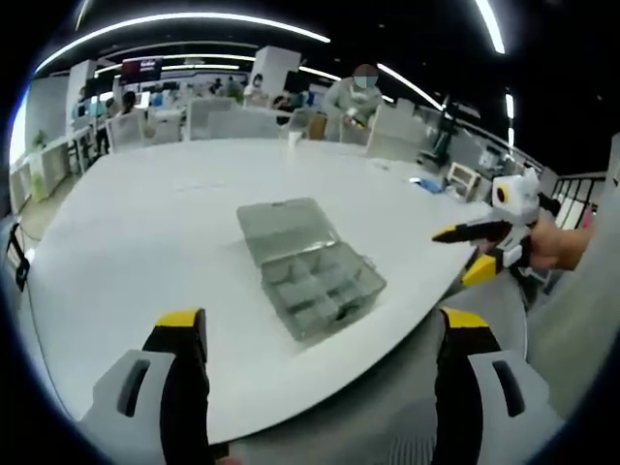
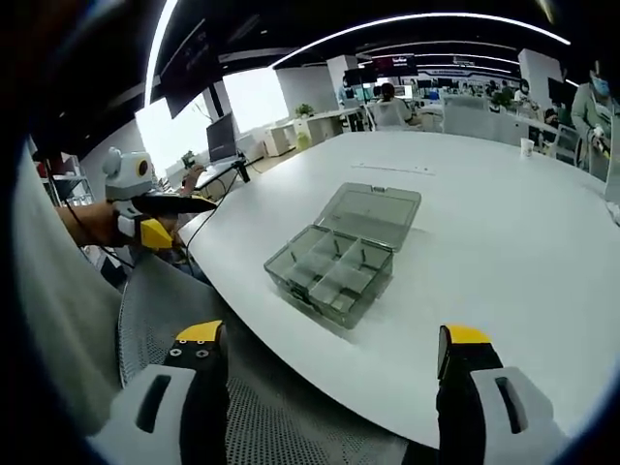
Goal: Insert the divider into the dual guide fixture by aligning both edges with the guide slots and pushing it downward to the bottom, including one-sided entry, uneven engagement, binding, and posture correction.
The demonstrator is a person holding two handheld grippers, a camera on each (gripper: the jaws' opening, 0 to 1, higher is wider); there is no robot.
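1. Left gripper view: the left tongs (image 1: 321, 334) rise from the bottom with their two yellow-tipped jaws set wide apart and nothing between them.
2. Beneath and between those jaws lies the grey mesh of a chair seat (image 1: 387, 387), just short of the curved edge of the white bench (image 1: 145, 223).
3. Past that edge, on the bench, sits the clear plastic compartment box (image 1: 320, 286) with its lid (image 1: 281, 228) thrown back flat on the far side; small partitions stand in its tray, though I cannot tell from here which of them is the loose divider.
4. To the right, off the bench edge, a hand (image 1: 552, 242) holds the right tongs (image 1: 460, 252) in the air; its yellow tips stand apart, pointing toward the box but well clear of it.
5. Far across the bench, a small white cup (image 1: 294, 139) stands near the far rim, and beyond it are desks, monitors and seated people.
6. Right gripper view: the right tongs (image 2: 327, 354) come up from the bottom, jaws wide and empty, over the same mesh seat (image 2: 291, 417).
7. The box (image 2: 329, 271) lies near the bench (image 2: 504, 252) edge, tray toward the camera, lid (image 2: 373, 215) lying open behind.
8. At left, off the bench, the left tongs (image 2: 189, 218) show, held in a hand (image 2: 92, 225).
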